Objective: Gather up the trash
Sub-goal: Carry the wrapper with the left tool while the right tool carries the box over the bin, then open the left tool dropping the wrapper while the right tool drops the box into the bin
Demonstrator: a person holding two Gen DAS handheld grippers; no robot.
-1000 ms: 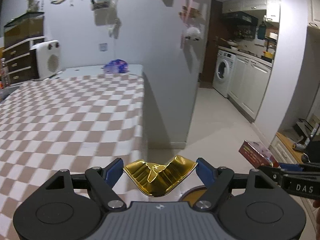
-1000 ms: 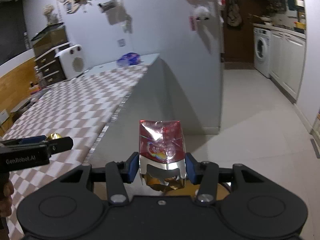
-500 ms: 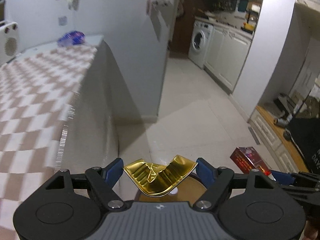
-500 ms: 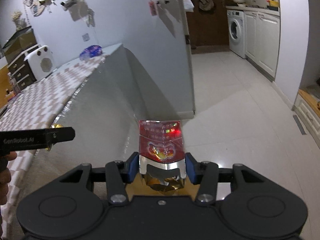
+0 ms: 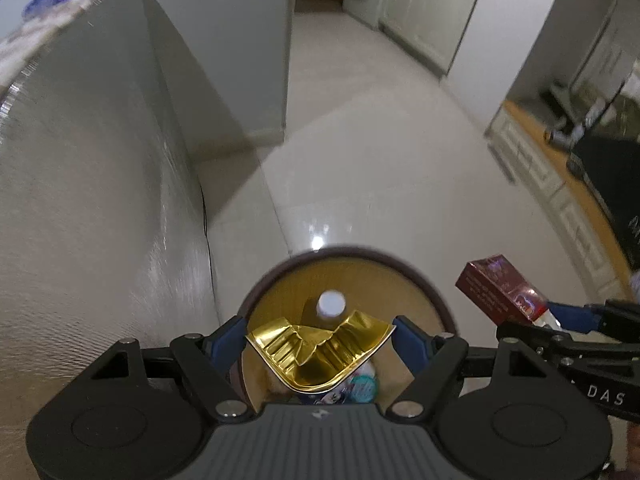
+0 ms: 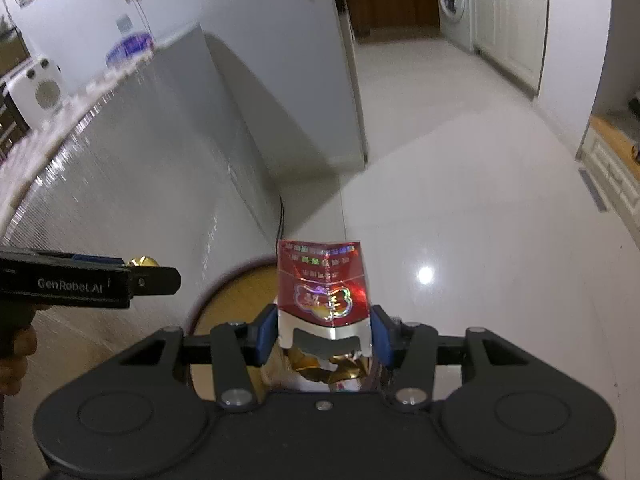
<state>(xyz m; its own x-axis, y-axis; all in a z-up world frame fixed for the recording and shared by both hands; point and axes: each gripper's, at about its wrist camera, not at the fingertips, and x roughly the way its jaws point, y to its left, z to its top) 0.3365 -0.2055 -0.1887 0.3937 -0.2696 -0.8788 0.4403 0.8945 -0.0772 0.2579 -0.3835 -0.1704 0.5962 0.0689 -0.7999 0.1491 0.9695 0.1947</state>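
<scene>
My left gripper [image 5: 319, 338] is shut on a crumpled gold foil piece [image 5: 316, 354] and holds it above a round bin [image 5: 424, 280] with a dark rim and yellow inside. A bottle with a white cap [image 5: 330, 303] and other rubbish lie in the bin. My right gripper [image 6: 323, 338] is shut on a red cigarette pack [image 6: 322, 284], also over the bin [image 6: 224, 300]. In the left wrist view the red pack [image 5: 500, 292] shows at the right. In the right wrist view the left gripper [image 6: 152, 276] shows at the left.
The bin stands on a glossy white tiled floor [image 5: 380, 152] beside the side of a table with a silvery cover [image 5: 100, 200]. A white partition [image 6: 304, 60] stands ahead. A washing machine [image 6: 454, 4] and white cabinets line the far right.
Both grippers have tilted down and moved off the checkered table edge to over the bin. The bin's inside has come into view. Both holds are unchanged.
</scene>
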